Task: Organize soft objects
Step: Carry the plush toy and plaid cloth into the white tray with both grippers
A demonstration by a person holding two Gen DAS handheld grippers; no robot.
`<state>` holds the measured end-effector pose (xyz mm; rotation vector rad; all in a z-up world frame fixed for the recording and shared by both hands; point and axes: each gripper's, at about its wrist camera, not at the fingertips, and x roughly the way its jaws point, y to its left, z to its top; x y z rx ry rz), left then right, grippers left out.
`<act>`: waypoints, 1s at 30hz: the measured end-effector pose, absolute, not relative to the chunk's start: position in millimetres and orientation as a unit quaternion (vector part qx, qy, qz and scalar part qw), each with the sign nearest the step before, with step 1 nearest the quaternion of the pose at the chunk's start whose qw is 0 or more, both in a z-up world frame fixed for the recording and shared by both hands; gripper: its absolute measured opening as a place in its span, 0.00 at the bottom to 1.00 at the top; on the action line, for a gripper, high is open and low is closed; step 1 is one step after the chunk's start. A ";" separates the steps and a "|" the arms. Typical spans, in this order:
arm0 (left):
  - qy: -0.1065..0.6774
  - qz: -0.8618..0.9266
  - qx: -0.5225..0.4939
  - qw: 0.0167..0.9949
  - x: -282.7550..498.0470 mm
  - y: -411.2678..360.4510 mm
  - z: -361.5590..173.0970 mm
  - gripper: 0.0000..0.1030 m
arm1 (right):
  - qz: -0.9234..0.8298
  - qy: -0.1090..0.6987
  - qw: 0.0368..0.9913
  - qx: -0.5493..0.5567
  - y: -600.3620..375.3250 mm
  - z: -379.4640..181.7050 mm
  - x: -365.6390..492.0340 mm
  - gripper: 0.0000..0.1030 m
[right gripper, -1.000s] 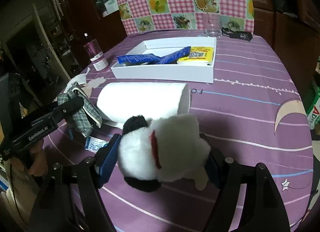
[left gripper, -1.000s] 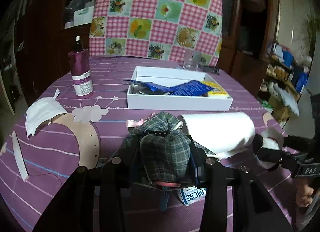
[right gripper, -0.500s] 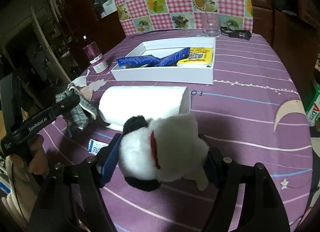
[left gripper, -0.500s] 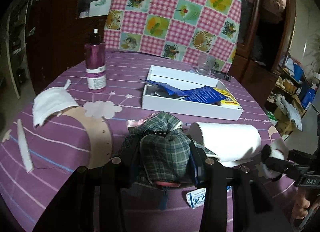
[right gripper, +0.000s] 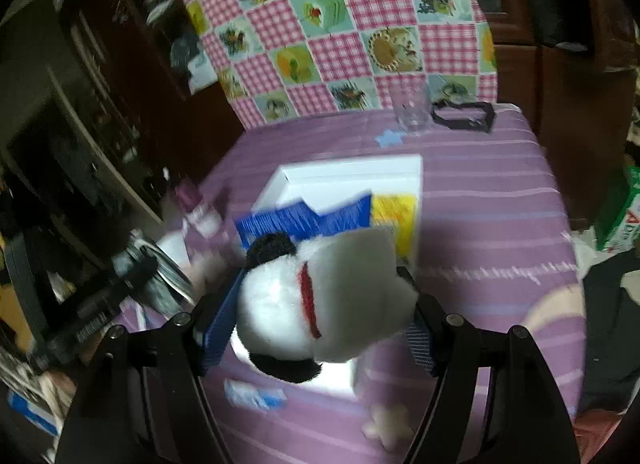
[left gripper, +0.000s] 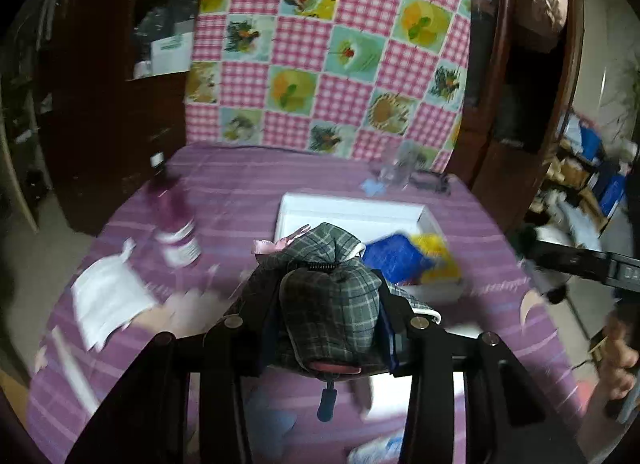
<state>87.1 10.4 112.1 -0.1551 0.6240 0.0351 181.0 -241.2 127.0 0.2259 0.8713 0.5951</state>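
Purple striped cloth (left gripper: 240, 183) covers the table; a pink checked patchwork quilt (left gripper: 332, 47) hangs beyond it. The left gripper (left gripper: 330, 316) clamps a plaid pouch (left gripper: 330, 304), the right gripper (right gripper: 320, 304) a white plush dog (right gripper: 320, 296), both raised with the white tray (right gripper: 352, 175) ahead.

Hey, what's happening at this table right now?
A person is tidying soft items with a handheld gripper in each hand. The left gripper is shut on a green plaid pouch, and the right gripper is shut on a white plush dog with black ears. Both are held above the purple tablecloth, in front of a white tray that holds blue and yellow packets. The views are motion-blurred.
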 end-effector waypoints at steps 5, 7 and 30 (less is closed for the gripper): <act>0.299 0.013 -0.102 0.949 144.3 5.1 106.3 0.39 | 0.281 0.427 0.839 0.190 -225.5 108.7 232.5 0.71; 0.306 0.008 -0.121 0.944 171.3 7.8 98.8 0.39 | 0.275 0.436 0.830 0.213 -221.9 97.2 251.3 0.71; 0.363 0.049 -0.055 0.929 254.4 -6.8 -0.2 0.78 | 0.232 0.494 0.827 0.134 -172.3 17.1 300.9 0.72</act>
